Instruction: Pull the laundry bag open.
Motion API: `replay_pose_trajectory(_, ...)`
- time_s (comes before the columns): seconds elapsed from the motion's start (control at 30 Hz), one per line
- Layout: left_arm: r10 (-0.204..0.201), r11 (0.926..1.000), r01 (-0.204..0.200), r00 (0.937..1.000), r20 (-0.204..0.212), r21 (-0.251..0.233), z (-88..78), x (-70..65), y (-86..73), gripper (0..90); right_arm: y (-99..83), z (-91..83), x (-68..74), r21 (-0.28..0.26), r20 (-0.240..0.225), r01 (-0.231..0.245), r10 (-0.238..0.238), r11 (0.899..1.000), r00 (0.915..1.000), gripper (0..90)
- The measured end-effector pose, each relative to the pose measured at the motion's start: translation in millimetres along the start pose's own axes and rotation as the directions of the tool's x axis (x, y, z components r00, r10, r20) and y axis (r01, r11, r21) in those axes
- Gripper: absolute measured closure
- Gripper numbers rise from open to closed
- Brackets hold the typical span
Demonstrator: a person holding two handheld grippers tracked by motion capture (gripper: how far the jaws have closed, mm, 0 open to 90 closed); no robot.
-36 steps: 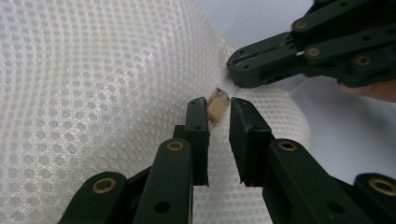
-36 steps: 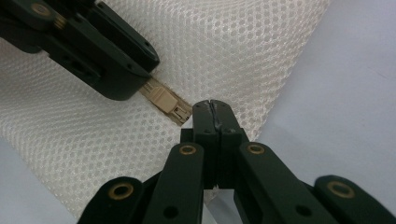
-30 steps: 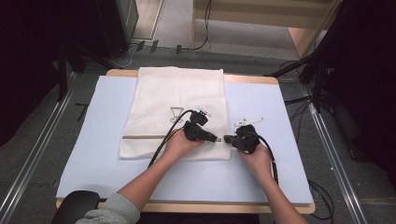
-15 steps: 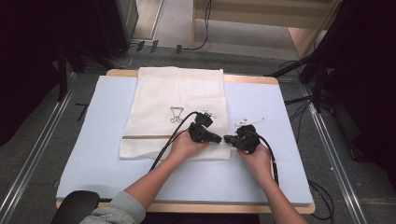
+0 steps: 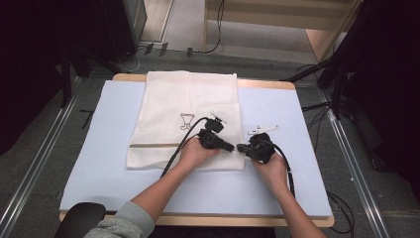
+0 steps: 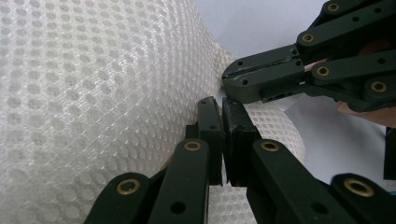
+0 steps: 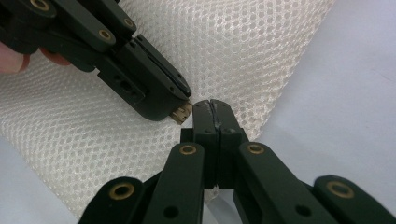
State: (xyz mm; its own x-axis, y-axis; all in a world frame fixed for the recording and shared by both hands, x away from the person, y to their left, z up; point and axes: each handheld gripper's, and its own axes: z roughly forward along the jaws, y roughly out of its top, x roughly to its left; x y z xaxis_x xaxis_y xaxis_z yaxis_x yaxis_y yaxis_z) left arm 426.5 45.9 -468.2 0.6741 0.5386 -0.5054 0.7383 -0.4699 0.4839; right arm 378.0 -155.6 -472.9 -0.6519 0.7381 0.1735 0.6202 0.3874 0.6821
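from the high view, your white mesh bag [image 5: 188, 114] lies flat on the pale blue mat [image 5: 99, 163], its long axis running away from you, the far end reaching the table's back edge and the near hem just in front of your hands. a black binder clip [image 5: 186, 120] lies on the bag left of centre and a small white piece [image 5: 261, 130] lies on the mat just right of the bag. your left gripper [image 5: 229, 147] and right gripper [image 5: 241, 148] meet tip to tip at the bag's near right corner. against the frame from a second ago, your left gripper has slid right along the hem toward the right one, and its jaws have just been closing; the right hand sits where it was and the bag has not shifted. in the left gripper view, your left gripper [image 6: 222, 105] stands nearly clenched with a thin slit between the pads, the mesh bag [image 6: 93, 102] bunched just behind them; whether fabric is caught between them you cannot tell here. the right gripper [image 6: 229, 77] sits just beyond, pressed shut at the bag's edge. in the right gripper view, your right gripper [image 7: 211, 108] is clamped tight on the corner of the mesh bag [image 7: 233, 51], which fans out from its tips, and the left gripper [image 7: 184, 105] points in from the upper left, almost touching.
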Motion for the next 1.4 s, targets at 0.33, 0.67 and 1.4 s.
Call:
replay_pose_trajectory(0.33,-0.021,0.9997,0.021,0.9997,0.01,0.011,-1.9,3.1,-0.8,88.7,0.0,0.6,-0.4,-0.001,-0.013,-0.023,0.023,1.0,0.9997,90.0)
replay_pose_trajectory(0.67,-0.03,0.9995,0.03,0.9995,0.003,0.007,-1.4,3.0,-0.2,88.6,4.7,7.6,-2.3,-0.018,-0.021,-0.031,0.031,0.999,0.9993,90.0)
replay_pose_trajectory(1.4,-0.032,0.9995,0.032,0.9995,-0.004,0.006,-42.1,18.8,-17.8,88.7,1.5,7.3,-0.3,-0.036,-0.01,0.004,-0.004,0.999,0.9999,90.0)
